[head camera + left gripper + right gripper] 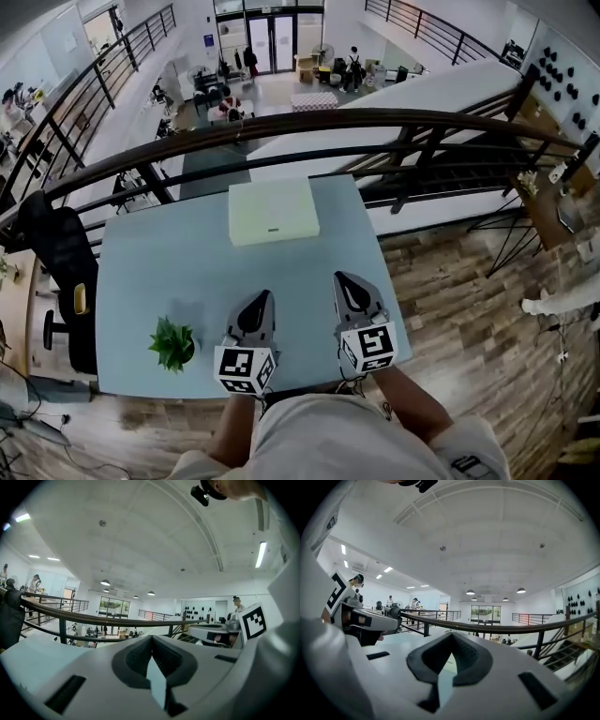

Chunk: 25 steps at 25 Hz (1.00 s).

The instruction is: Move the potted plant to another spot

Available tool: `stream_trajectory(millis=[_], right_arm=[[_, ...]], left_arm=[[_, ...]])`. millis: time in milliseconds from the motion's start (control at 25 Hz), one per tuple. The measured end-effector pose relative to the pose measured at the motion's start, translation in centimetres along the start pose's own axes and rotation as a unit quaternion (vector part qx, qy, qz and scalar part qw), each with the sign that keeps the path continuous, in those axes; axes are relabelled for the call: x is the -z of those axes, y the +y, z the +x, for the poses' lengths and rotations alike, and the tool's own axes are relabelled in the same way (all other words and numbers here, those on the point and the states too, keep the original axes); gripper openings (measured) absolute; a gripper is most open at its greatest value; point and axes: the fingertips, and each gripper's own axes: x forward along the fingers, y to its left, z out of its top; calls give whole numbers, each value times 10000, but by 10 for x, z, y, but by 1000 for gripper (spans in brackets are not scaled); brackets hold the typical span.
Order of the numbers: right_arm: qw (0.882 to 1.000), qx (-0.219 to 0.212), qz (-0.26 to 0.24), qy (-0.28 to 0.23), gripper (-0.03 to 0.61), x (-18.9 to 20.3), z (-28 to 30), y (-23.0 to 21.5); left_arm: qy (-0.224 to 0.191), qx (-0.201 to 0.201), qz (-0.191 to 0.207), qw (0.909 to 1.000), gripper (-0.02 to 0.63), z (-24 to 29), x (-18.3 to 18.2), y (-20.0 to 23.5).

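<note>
The potted plant [173, 344], a small green tuft in a dark pot, stands near the front left corner of the pale blue table [187, 262]. My left gripper [265, 295] hovers over the table's front edge, to the right of the plant and apart from it, its jaws closed to a point with nothing in them. The right gripper [343, 278] hangs beside it, further right, shut and empty as well. Both gripper views look level over the table toward the railing, with the jaws [151, 638] [453, 635] meeting. The plant shows in neither gripper view.
A flat white box [273, 211] lies at the table's far middle. A dark curved railing [309, 122] runs behind the table, over a drop to a lower floor. A black chair [61, 258] stands at the table's left. Wooden floor lies to the right.
</note>
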Motion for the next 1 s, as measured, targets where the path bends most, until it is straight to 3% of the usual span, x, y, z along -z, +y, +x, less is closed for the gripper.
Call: stream_trajectory(millis=[480, 1000], right_arm=[[9999, -56, 26, -117, 2, -13, 7, -6], [9989, 196, -397, -168, 3, -19, 2, -15]], left_arm=[[-11, -6, 21, 10000, 12, 8, -3, 1], [2, 177, 31, 9998, 12, 20, -2, -9]])
